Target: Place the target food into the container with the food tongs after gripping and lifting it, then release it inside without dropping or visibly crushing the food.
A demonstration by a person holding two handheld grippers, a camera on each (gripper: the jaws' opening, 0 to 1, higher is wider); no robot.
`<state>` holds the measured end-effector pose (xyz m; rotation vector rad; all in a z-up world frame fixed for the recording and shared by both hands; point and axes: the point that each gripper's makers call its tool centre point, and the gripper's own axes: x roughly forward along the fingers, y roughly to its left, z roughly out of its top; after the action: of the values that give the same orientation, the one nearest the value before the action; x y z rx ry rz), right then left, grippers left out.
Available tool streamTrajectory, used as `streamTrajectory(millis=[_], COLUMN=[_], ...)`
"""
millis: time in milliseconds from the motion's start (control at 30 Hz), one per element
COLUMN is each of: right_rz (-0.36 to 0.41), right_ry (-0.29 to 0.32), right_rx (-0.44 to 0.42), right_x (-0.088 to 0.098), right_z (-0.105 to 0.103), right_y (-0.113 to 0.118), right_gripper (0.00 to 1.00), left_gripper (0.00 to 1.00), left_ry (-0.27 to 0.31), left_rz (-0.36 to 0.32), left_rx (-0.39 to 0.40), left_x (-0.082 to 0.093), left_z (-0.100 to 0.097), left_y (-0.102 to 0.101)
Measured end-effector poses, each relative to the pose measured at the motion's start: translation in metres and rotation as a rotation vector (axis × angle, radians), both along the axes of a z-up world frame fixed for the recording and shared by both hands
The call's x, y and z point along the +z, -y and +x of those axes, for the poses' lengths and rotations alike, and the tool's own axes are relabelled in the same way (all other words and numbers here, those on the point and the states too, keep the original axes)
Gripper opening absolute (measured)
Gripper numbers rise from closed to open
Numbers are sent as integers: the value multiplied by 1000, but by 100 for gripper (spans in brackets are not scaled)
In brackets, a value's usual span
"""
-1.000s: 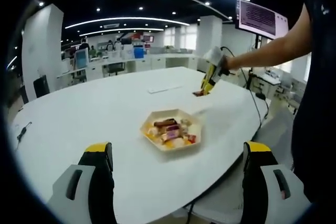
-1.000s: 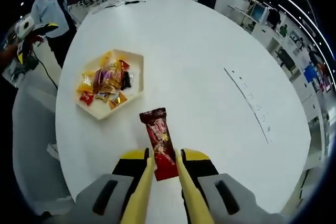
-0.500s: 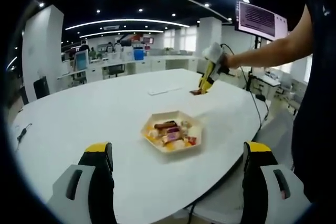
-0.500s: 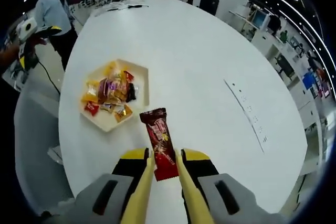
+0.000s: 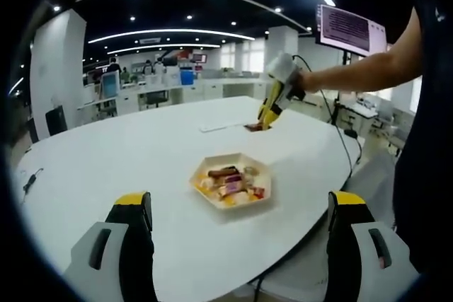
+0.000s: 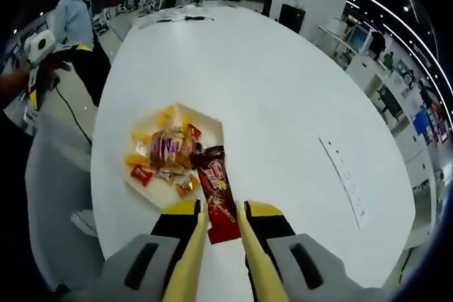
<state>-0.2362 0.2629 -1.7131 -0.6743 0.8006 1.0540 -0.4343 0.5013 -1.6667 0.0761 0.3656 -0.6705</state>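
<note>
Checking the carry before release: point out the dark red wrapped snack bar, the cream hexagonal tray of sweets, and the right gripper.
dark red wrapped snack bar (image 6: pixel 214 189), right gripper view, middle of wrapper.
cream hexagonal tray (image 6: pixel 210 122), right gripper view, bare far rim.
right gripper (image 6: pixel 221 210), right gripper view, between its yellow fingertips.

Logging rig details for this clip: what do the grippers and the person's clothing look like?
Both claws have grey bodies with yellow-capped black fingers. The left claw stands wide; the right claw has long yellow fingers. In the left gripper view its body is white with a black cable. The person wears dark clothing.
</note>
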Motion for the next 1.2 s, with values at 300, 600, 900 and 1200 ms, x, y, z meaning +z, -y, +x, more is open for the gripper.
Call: streamTrajectory(millis=[300,600,900,1200], right_rz=[14,55,120,410], right_ry=[-13,-16,6,86], right_rx=[60,81,124,273], right_x=[7,9,11,49], right_z=[-19,-27,-43,-72], right_y=[-47,-88,-103,-97], right_gripper=[23,25,27,27], left_gripper=[99,99,99,99], left_ry=[8,2,13,34], left_rz=[5,-1,4,3], left_rx=[-14,-16,-39,-125], left_x=[1,0,7,14], left_z=[-5,-13,-6,11], left_y=[2,-2,1,35])
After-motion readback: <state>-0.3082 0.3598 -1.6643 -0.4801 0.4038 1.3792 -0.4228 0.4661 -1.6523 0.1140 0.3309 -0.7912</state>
